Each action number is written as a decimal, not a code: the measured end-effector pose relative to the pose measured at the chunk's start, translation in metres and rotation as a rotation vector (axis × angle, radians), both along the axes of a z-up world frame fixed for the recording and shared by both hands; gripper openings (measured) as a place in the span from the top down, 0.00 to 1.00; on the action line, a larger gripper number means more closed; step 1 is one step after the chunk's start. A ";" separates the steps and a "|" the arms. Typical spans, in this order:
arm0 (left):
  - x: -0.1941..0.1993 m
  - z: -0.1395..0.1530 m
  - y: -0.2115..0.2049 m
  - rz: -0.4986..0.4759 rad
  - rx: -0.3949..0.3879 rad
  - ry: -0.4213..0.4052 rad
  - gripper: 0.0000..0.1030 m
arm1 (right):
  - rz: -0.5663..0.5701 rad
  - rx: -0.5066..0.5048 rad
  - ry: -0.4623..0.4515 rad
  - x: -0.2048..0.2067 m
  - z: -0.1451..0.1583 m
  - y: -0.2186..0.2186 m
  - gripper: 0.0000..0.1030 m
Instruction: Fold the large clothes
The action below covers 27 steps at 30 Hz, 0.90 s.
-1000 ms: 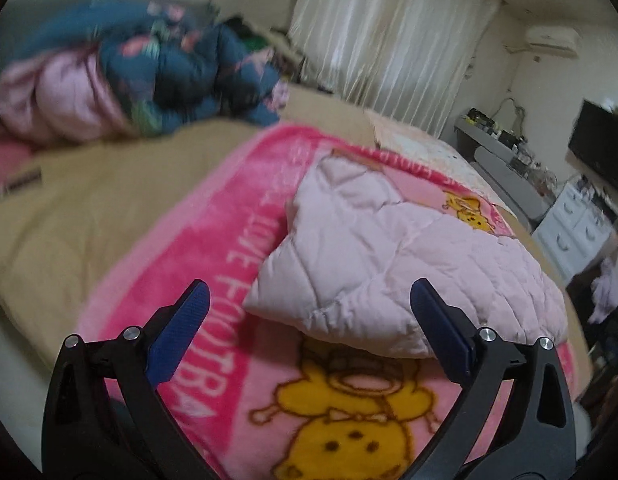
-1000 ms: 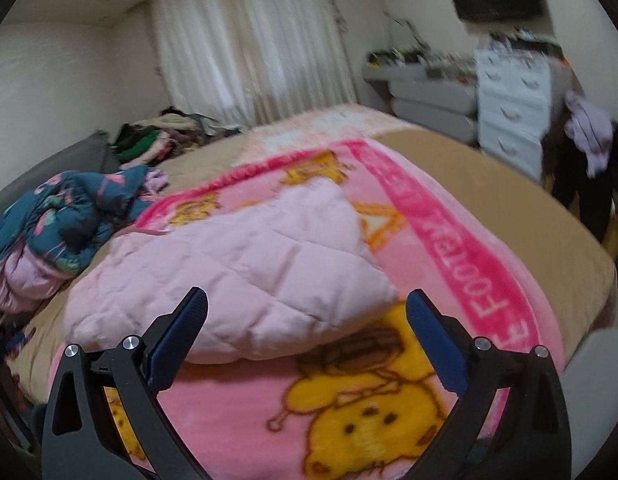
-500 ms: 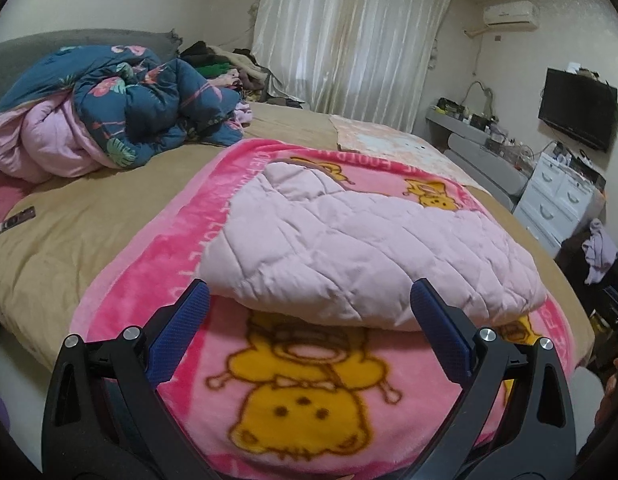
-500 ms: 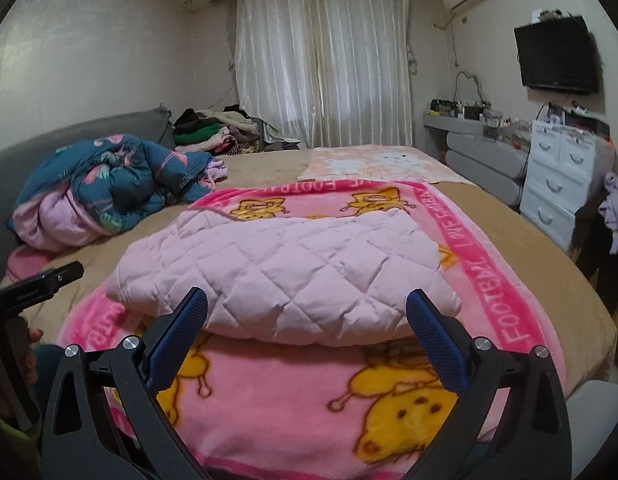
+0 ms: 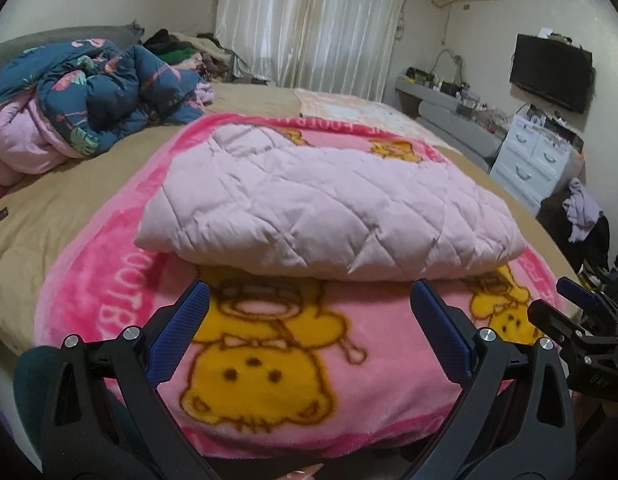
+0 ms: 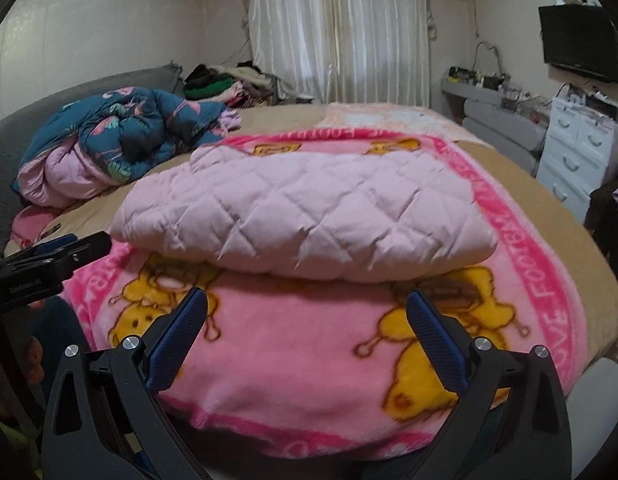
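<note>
A pale pink quilted garment [image 5: 329, 208] is lying folded into a thick, puffy bundle, its diamond stitching showing and its rounded fold edge facing the cameras. It is resting on a bright pink cartoon-print blanket [image 5: 269, 364] that is covering a tan bed [image 5: 49, 216]. The left gripper [image 5: 309, 312] and the right gripper [image 6: 307, 316] are both hanging released, jaws spread wide and grasping nothing, just short of the bundle. A blue floral duvet [image 6: 125, 136] is sitting crumpled near the headboard.

Home bedroom, large bed [image 5: 49, 216] with cartoon blanket [image 5: 293, 360], curtained window [image 6: 341, 28], wall television [image 5: 551, 72], white drawers [image 6: 577, 156]
</note>
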State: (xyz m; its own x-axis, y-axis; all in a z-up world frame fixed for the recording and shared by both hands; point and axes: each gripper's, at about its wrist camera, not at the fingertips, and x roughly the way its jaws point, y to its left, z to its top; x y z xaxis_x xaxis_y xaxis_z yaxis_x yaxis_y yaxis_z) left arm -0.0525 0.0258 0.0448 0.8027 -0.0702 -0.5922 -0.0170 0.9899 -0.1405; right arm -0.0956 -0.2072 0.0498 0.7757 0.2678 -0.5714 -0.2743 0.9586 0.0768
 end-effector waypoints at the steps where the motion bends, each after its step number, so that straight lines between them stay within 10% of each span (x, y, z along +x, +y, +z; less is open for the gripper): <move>1: 0.001 -0.001 -0.001 0.008 0.009 0.005 0.09 | 0.003 0.002 0.001 0.000 -0.001 0.000 0.04; 27: -0.001 0.005 -0.002 0.034 0.054 -0.015 0.09 | 0.015 0.011 0.000 0.000 0.002 0.004 0.04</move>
